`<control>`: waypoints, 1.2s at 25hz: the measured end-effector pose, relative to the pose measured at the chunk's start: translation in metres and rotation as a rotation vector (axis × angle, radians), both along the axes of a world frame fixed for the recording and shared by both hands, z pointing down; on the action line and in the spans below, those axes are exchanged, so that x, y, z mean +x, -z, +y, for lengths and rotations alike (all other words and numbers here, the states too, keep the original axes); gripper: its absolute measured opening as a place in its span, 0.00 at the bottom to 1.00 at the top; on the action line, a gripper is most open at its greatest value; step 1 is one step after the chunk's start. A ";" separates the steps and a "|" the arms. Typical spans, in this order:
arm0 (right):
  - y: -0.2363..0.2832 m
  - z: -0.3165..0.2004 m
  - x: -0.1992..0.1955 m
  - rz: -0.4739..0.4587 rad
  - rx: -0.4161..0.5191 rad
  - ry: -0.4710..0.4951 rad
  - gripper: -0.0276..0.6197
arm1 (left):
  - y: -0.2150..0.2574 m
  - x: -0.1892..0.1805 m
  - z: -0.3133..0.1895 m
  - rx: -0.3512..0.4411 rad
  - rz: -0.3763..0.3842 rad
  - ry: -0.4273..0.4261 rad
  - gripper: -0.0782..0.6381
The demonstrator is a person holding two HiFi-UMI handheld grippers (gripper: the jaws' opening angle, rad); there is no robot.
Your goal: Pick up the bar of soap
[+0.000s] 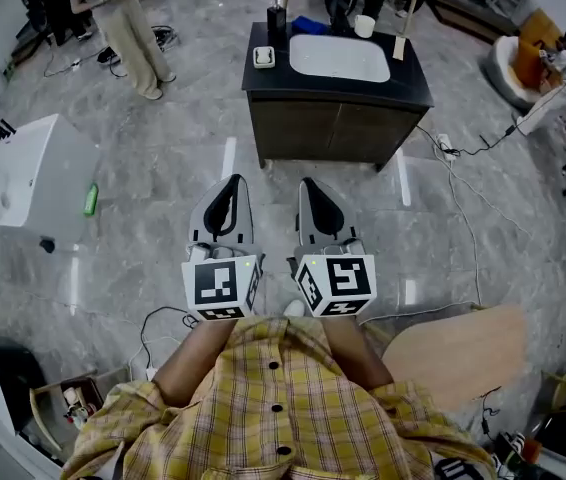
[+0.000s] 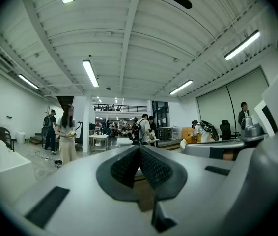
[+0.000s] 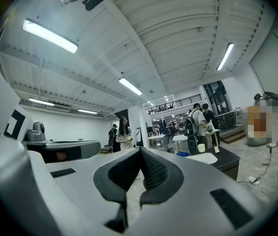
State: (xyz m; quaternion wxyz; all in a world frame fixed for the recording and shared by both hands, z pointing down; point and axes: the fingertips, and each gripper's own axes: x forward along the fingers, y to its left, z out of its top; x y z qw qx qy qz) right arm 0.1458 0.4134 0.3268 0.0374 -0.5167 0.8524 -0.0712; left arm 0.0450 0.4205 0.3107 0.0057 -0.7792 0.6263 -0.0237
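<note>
The bar of soap is a small pale block in a dish on the left end of a dark vanity top, beside a white sink. Both grippers are held side by side close to the person's chest, well short of the vanity and pointing toward it. My left gripper has its jaws pressed together with nothing between them, as the left gripper view also shows. My right gripper is likewise shut and empty. The right gripper view shows the sink ahead to the right.
A dark bottle and a white cup stand on the vanity. A white basin unit with a green item sits at the left. A person stands far left. Cables cross the floor; a wooden board lies lower right.
</note>
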 end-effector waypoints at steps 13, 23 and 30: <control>-0.019 -0.016 0.052 -0.031 -0.022 0.019 0.07 | -0.014 0.047 -0.010 -0.007 -0.025 0.032 0.12; -0.030 -0.060 0.057 -0.017 -0.022 0.022 0.07 | -0.029 0.050 -0.060 -0.015 -0.012 0.032 0.12; -0.036 -0.101 0.044 -0.012 -0.042 0.021 0.07 | -0.039 0.039 -0.099 -0.040 -0.011 0.028 0.12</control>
